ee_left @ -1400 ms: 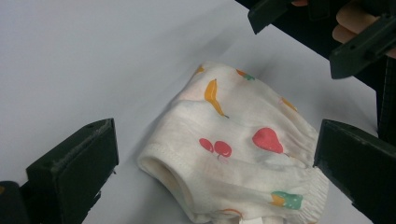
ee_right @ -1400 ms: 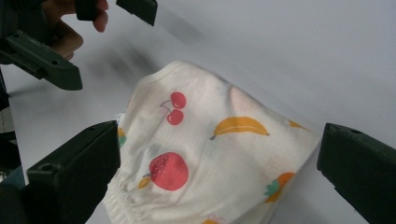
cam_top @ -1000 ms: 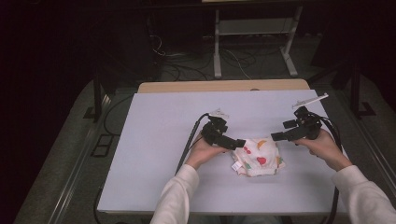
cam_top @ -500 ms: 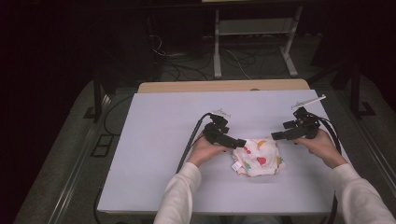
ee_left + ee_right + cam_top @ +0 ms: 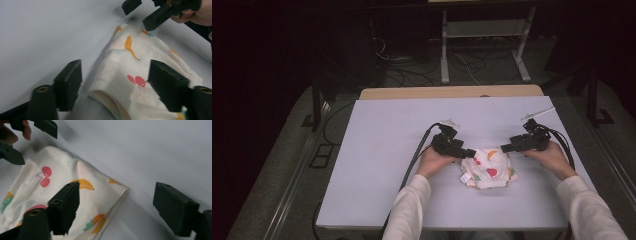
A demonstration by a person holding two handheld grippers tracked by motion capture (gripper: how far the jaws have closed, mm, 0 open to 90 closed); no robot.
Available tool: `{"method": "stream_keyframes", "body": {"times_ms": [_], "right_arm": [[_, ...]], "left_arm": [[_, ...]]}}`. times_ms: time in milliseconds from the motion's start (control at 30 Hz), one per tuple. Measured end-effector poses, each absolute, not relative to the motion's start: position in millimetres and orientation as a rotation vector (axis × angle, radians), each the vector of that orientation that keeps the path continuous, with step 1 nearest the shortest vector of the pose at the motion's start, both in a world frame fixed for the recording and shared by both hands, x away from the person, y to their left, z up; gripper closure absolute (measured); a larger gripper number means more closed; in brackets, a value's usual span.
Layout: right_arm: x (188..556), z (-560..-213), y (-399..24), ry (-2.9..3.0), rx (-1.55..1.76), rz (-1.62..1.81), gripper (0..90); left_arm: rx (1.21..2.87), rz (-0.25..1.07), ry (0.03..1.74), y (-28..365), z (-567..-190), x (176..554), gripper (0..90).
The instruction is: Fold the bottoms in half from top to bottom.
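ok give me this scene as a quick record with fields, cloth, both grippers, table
cloth: small folded white cloth with fruit print, lying flat on the table
left gripper: at the cloth's left corner, jaws straddling its edge, just been closing, pads not yet pressing
right gripper: at the cloth's right corner, jaws straddling its edge, just been closing, pads not yet pressing
table: pale grey top, wooden edge at the far side
held: nothing gripped yet
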State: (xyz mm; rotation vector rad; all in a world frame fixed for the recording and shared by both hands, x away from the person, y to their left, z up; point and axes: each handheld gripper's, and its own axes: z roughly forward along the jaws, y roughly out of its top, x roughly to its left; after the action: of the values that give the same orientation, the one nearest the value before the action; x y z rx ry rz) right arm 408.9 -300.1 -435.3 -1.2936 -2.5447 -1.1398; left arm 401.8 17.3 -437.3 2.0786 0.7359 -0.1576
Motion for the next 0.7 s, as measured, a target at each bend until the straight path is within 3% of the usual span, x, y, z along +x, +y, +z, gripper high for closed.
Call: {"method": "stream_keyframes", "body": {"times_ms": [333,467,533,700], "right_arm": [[415,-448,-295,-2.525,-1.183,-1.122,51.7],[415,-449,-290,-2.536,-1.119,-1.123,75.6],[416,-450,-288,-2.523,-1.116,-1.117,83.3],[419,-450,-291,-2.429,-1.201,-1.181,85.5]], "left_arm": [[2.13,-0.154,0.726,15,-447,404,58.2],[2.123,-0.164,0.713,15,-447,404,73.6],[2.131,-0.156,0.71,14,-448,404,78.8],[2.136,-0.15,0.707,17,-446,404,81.2]]}}
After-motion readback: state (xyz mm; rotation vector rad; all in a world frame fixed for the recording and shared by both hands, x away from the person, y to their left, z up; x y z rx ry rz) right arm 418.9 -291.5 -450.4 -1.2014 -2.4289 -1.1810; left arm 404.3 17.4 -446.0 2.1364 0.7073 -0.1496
